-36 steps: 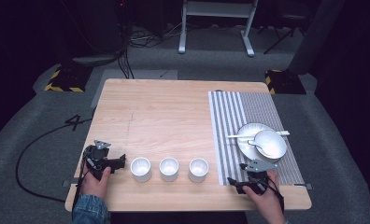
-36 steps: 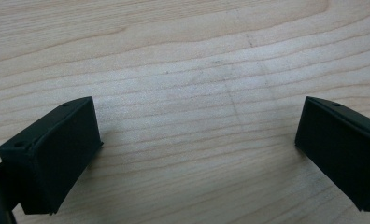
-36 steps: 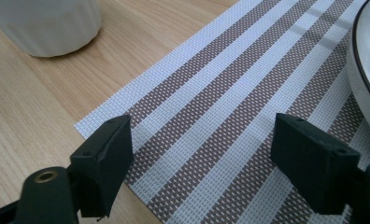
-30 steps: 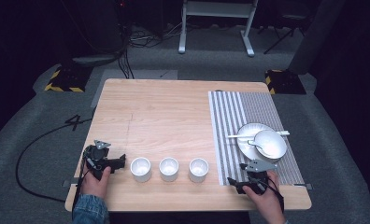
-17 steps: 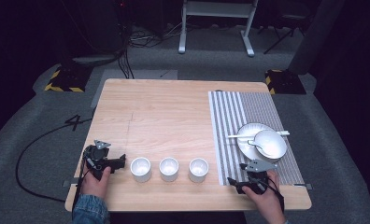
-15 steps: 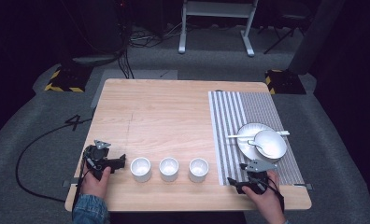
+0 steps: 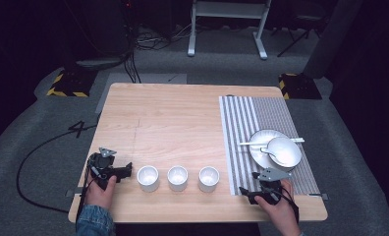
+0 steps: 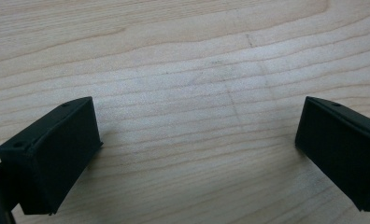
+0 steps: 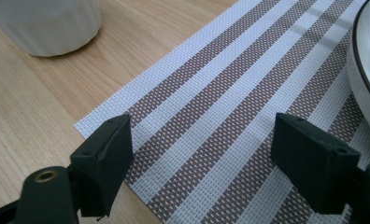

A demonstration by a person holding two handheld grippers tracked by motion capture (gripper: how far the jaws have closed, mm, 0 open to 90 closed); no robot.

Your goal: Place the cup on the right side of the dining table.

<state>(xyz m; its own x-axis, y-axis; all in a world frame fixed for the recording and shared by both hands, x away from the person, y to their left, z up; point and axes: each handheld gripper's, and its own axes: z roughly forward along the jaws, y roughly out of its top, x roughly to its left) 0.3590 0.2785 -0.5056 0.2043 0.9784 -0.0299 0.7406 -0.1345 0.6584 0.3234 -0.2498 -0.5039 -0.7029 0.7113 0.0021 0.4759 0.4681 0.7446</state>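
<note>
Three white cups stand in a row near the table's front edge: the left cup, the middle cup and the right cup. My left gripper rests on bare wood just left of that row, jaws wide apart with nothing between them. My right gripper lies over the front left corner of the striped placemat, open and empty. On the placemat sits a white plate carrying a white bowl and a spoon.
The wooden table has broad bare room behind the cups. A hand and denim sleeve enter at the front left. Beyond the table are a dark floor, cables and a white stand.
</note>
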